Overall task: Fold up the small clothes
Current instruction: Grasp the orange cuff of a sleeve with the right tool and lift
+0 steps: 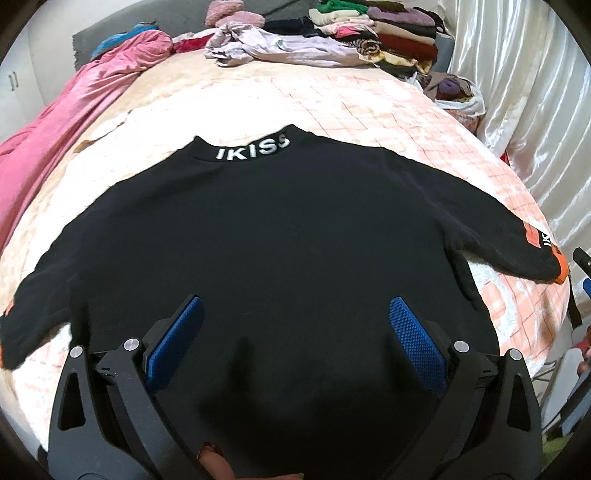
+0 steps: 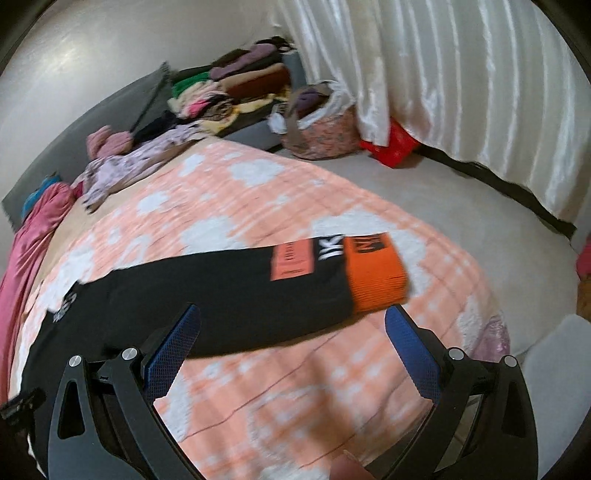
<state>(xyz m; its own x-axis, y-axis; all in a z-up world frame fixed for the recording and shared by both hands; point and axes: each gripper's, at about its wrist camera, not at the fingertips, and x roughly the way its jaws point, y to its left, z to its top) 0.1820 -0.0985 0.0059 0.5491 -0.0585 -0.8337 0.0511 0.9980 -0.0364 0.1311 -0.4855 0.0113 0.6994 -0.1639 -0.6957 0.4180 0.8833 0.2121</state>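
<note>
Left claw (image 1: pixel 295 325): fingers spread wide apart, nothing between the blue pads (image 1: pixel 177 336). It hangs over the lower body of a black sweatshirt (image 1: pixel 280 236); contact with the cloth cannot be confirmed.

Right claw (image 2: pixel 291 332): fingers likewise spread wide, gripping nothing. Its left pad (image 2: pixel 173 347) overlaps the edge of the black sleeve (image 2: pixel 221 306) in the right wrist view; its right pad sits over bare blanket, just below the orange cuff (image 2: pixel 373 280). That view is blurred, so contact cannot be confirmed.

Sweatshirt position: spread flat on a peach blanket with a white pattern (image 1: pixel 369 107), collar away from the left claw at 12 o'clock, white letters "IKISS" on the collar band (image 1: pixel 251 149). One sleeve runs out toward 3 o'clock and ends at the orange cuff, with a peach patch (image 2: pixel 291 260) and a white-lettered band beside it. The other sleeve runs toward 8 o'clock, its end at the edge of the left wrist view.

Surroundings, left wrist view:
- 9 to 10 o'clock: a pink quilt (image 1: pixel 62 122) bunched along the bed edge.
- 12 o'clock: a crumpled lilac garment (image 1: pixel 273 46).
- 1 o'clock: a stack of folded clothes (image 1: pixel 384 29).
- 2 o'clock: a bag of clothes (image 1: pixel 454 92), and a white curtain (image 1: pixel 517 74) beyond it.
</note>
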